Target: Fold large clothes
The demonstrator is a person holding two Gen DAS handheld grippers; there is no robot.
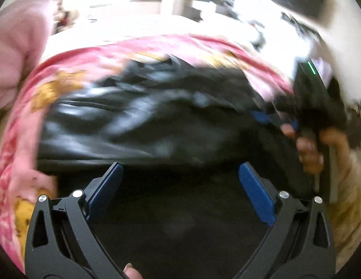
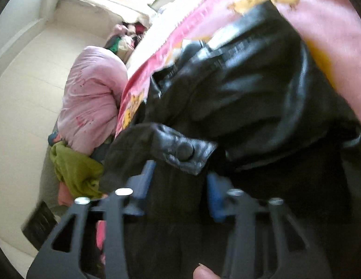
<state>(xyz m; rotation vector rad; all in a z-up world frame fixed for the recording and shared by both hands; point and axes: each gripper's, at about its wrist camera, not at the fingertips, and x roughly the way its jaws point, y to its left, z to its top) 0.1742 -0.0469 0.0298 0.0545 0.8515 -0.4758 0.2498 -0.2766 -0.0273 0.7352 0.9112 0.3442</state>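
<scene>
A glossy black leather jacket [image 1: 138,118] lies on a pink blanket [image 1: 24,125] patterned with yellow-orange figures, beside blue-padded black tongs [image 1: 180,174].

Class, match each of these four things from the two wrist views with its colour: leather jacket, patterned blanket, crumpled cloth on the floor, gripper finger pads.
Things:
1. shiny leather jacket
2. patterned blanket under it
3. crumpled cloth on the floor
4. left gripper finger pads

Colours:
A. blue
B. olive green
C. black
D. pink with yellow

Pairs: 1-C, 2-D, 3-B, 4-A
</scene>
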